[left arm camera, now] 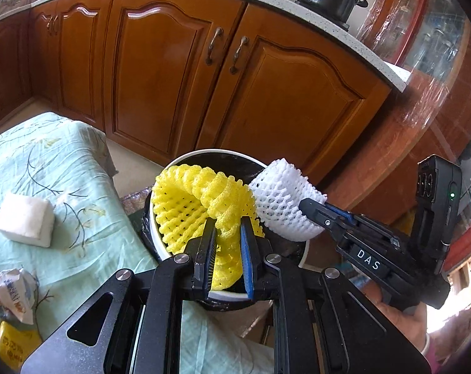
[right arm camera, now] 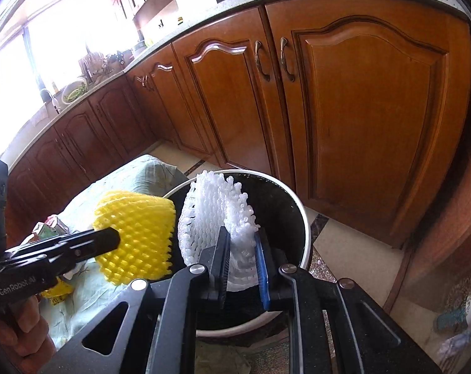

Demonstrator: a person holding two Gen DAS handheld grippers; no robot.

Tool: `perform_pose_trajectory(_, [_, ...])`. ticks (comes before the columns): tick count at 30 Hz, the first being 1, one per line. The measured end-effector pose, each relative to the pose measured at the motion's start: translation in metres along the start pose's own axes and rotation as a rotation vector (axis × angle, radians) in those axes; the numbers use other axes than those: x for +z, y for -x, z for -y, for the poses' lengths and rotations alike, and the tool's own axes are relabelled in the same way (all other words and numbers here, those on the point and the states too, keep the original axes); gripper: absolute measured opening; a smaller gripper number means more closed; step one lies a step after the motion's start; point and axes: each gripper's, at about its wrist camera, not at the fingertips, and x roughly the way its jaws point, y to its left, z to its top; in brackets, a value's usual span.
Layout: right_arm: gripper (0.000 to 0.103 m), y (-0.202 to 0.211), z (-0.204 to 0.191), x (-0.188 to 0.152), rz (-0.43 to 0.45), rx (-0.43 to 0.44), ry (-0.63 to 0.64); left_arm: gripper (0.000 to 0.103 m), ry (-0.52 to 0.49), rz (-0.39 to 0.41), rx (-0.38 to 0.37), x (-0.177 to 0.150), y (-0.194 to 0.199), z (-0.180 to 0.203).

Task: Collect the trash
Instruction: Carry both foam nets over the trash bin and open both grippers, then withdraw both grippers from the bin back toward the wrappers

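Observation:
My left gripper [left arm camera: 228, 222] is shut on a yellow foam fruit net [left arm camera: 198, 199] and holds it over the white-rimmed, black-lined trash bin [left arm camera: 185, 155]. My right gripper [right arm camera: 241, 233] is shut on a white foam fruit net [right arm camera: 213, 212] and holds it over the same bin [right arm camera: 297, 205]. In the left wrist view the white net [left arm camera: 285, 202] and the right gripper [left arm camera: 310, 208] are to the right of the yellow net. In the right wrist view the yellow net [right arm camera: 138, 233] and the left gripper [right arm camera: 110, 240] are to the left.
A table with a pale green floral cloth [left arm camera: 79, 162] stands left of the bin. On it lie a white foam block [left arm camera: 26, 221], a crumpled wrapper [left arm camera: 11, 293] and a yellow packet [left arm camera: 11, 342]. Wooden cabinets [left arm camera: 235, 78] stand behind the bin.

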Motion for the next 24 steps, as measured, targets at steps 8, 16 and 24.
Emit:
perform_pose_trajectory(8, [0.036,-0.025,0.007,0.005,-0.045,-0.011,-0.018,0.022,0.007,-0.058,0.011,-0.004,-0.023,-0.005])
perform_pose_trajectory(16, [0.056,-0.015,0.015,0.005,-0.008,0.003,-0.051,0.047,0.011,-0.017,0.02,-0.012,-0.007,-0.008])
perform_pose_trajectory(24, [0.086,0.01,-0.007,-0.013,0.048,0.067,-0.067,0.051,0.045,0.06,0.08,-0.047,0.04,-0.027])
